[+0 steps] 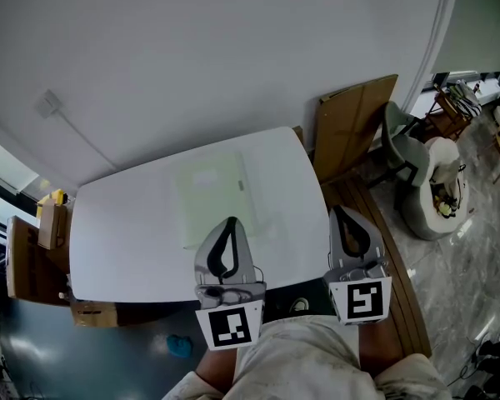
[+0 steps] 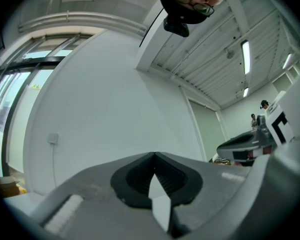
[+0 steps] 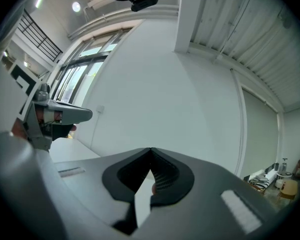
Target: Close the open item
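Where it lies on the table (image 1: 108, 240) — the folder (image 1: 210, 200) looks flat.

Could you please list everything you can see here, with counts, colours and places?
table: one, white, centre, against the wall
flat item: one, pale green, lying flat on the table
wall socket: one, white, upper left
boards: a couple, brown, leaning right of the table
chair: one, grey, far right
left gripper: one, grey, shut, empty, over the table's near edge
right gripper: one, grey, shut, empty, beside the table's right edge
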`<act>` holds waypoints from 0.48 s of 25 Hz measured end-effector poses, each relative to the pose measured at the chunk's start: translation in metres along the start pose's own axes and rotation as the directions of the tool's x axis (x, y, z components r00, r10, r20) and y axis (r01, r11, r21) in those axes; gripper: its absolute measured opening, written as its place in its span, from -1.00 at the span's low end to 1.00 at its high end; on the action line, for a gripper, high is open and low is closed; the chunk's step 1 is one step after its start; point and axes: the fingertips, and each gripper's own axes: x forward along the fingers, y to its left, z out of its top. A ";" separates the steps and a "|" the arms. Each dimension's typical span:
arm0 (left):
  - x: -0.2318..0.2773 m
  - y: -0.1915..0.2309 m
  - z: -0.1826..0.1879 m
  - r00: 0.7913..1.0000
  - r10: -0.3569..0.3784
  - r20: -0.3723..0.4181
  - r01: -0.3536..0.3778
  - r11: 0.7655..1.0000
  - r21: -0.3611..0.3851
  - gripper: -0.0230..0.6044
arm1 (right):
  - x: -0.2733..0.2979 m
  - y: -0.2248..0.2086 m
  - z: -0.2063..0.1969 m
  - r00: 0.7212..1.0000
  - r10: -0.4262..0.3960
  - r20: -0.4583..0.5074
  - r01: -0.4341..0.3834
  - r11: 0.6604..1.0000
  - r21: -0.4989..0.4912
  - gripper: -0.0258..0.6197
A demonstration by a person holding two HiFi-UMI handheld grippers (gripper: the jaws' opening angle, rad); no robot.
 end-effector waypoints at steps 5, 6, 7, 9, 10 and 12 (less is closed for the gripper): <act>-0.004 -0.002 0.007 0.999 0.002 0.051 -0.003 1.000 0.030 -0.92 | -0.007 -0.004 0.013 0.997 -0.036 0.065 0.036 0.999 -0.007 -0.92; -0.004 -0.001 0.006 0.998 0.007 0.055 -0.009 1.000 0.029 -0.92 | -0.007 -0.005 0.016 0.995 -0.043 0.086 0.044 0.999 -0.007 -0.92; -0.004 0.001 0.004 0.998 0.012 0.059 -0.013 1.000 0.026 -0.92 | -0.008 -0.005 0.020 0.993 -0.049 0.108 0.049 0.999 -0.004 -0.92; -0.004 0.003 0.002 0.998 0.014 0.068 -0.015 1.000 0.021 -0.92 | -0.011 -0.004 0.027 0.985 -0.056 0.166 0.057 0.998 0.001 -0.92; -0.004 0.003 0.000 0.997 0.013 0.070 -0.014 1.000 0.018 -0.92 | -0.013 -0.004 0.029 0.980 -0.062 0.192 0.062 0.998 0.002 -0.92; -0.004 0.001 -0.003 0.997 0.014 0.078 -0.015 1.000 0.012 -0.92 | -0.017 -0.004 0.030 0.971 -0.071 0.227 0.072 0.997 0.002 -0.92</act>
